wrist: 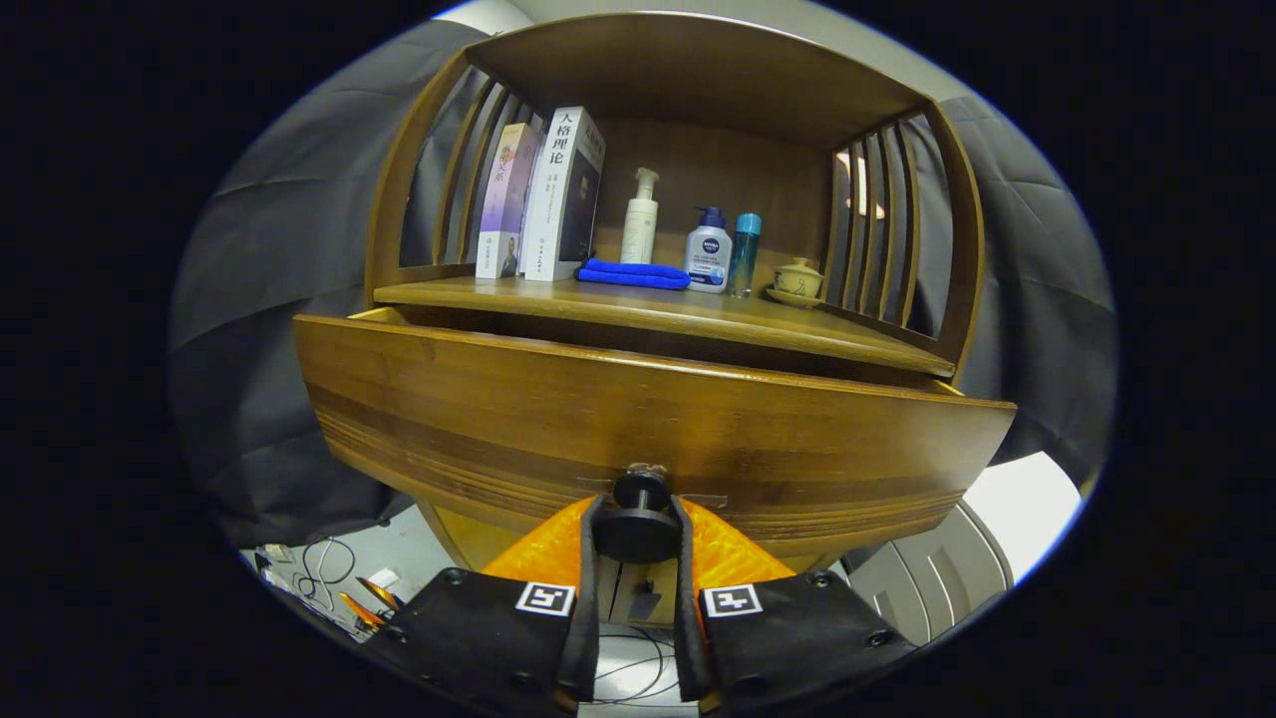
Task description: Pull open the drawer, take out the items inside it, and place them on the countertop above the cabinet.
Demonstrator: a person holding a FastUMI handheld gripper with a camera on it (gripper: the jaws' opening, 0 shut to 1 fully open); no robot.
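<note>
Gripper has both fingers clamped on the drawer knob, so pull straight back, nice and level.

The gripper points level and straight ahead, its two fingers reaching forward side by side. They stand close together and nearly parallel, one on each side of the knob, and each inner face lies against the knob's round head, so both press on it. The fingertips end just past the head, short of the drawer front beyond them. Behind the tips, the fingers widen into two broad bodies, each bearing a square marker on top. The narrow gap between the fingers runs straight back from the knob.
</note>
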